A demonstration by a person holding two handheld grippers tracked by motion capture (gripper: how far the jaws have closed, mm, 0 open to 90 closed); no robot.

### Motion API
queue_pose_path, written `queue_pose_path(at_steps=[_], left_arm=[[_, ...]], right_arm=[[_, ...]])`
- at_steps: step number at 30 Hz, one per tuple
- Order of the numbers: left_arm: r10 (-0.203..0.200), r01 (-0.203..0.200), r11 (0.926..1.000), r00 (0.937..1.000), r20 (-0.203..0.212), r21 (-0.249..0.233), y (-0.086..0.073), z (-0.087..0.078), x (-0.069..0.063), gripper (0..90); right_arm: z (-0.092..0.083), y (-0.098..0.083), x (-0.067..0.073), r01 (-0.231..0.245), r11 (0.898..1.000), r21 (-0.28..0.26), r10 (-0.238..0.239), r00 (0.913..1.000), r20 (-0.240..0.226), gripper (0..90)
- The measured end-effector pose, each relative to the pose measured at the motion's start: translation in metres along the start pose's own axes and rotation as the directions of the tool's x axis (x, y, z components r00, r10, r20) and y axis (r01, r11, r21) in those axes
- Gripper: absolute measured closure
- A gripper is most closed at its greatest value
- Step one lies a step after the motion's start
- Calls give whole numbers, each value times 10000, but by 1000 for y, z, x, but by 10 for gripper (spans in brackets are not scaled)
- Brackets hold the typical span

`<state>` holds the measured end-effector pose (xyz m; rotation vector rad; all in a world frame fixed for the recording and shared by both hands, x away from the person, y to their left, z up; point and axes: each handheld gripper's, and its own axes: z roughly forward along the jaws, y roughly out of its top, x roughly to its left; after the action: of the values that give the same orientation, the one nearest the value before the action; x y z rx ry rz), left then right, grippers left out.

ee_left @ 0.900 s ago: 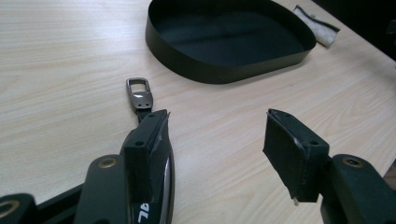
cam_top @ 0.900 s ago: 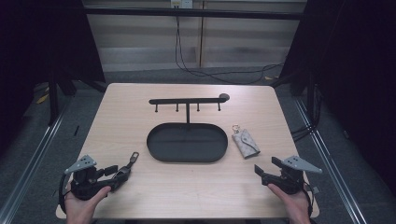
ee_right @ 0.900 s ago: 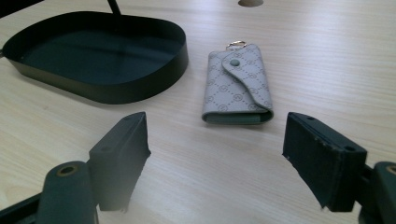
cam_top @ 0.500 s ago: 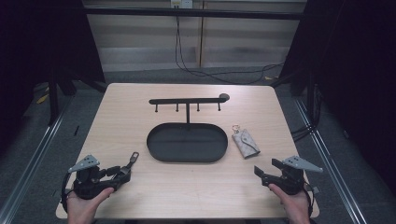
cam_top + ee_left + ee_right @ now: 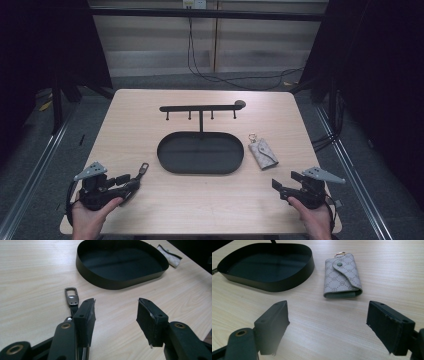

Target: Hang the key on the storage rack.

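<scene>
**Two grippers waiting at the near edge of the table**

A black oval tray (image 5: 200, 152) is sitting in the middle of the wooden table (image 5: 150, 115). A thin black rack (image 5: 200, 107) with little hooks is standing at its far side. A small grey patterned key pouch (image 5: 263, 153) is lying just beside the tray, toward the right edge. A dark metal clip on a strap (image 5: 71, 297) is lying near the left gripper (image 5: 116, 315), partly hidden behind one jaw. The left gripper's jaws are spread apart, holding nothing. The right gripper (image 5: 337, 325), near the right near corner, is gaping wide and holding nothing too. The room around is looking dark.
</scene>
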<state>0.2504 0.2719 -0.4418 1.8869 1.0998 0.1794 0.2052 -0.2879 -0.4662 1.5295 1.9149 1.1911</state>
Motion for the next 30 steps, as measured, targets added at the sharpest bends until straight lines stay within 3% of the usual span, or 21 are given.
queue_pose_path(at_steps=[2,4,6,12,18,19,21,24,26,28,30], left_arm=[[237,-228,9991,9994,-253,350,5,4,0,497],[260,-247,9986,9993,-277,461,7,7,1,502],[325,-295,9958,9989,-325,872,13,12,2,506],[358,-314,9941,9985,-402,1037,26,9,7,508],[276,-251,9893,9995,-155,1435,36,11,9,472],[-70,50,9909,9999,149,1343,38,12,11,449],[-143,121,9902,9998,150,1390,39,12,13,466],[243,-193,9820,9994,-246,1880,45,14,14,500],[281,-188,9806,9986,-449,1950,46,15,14,515],[335,-134,9682,9965,-767,2497,50,18,19,517],[355,-91,9610,9952,-907,2765,53,21,21,523]], right_arm=[[0,0,-1,-57,10000,-18,57,10000,-19,175],[0,0,-1,-60,10000,-6,60,10000,-36,175],[0,-1,-1,-69,10000,2,69,10000,-34,175],[0,0,0,-54,10000,77,55,10000,-49,170],[0,0,0,-71,10000,61,71,10000,-58,169],[0,0,1,-91,9999,78,92,9999,-76,168],[0,0,1,-67,9999,111,68,9999,-97,161],[1,0,1,-68,9999,130,70,9999,-129,161],[1,0,1,-52,9999,143,54,9998,-169,161],[1,0,2,24,9999,164,-21,9997,-230,161],[2,0,2,26,9998,215,-20,9996,-270,161]])
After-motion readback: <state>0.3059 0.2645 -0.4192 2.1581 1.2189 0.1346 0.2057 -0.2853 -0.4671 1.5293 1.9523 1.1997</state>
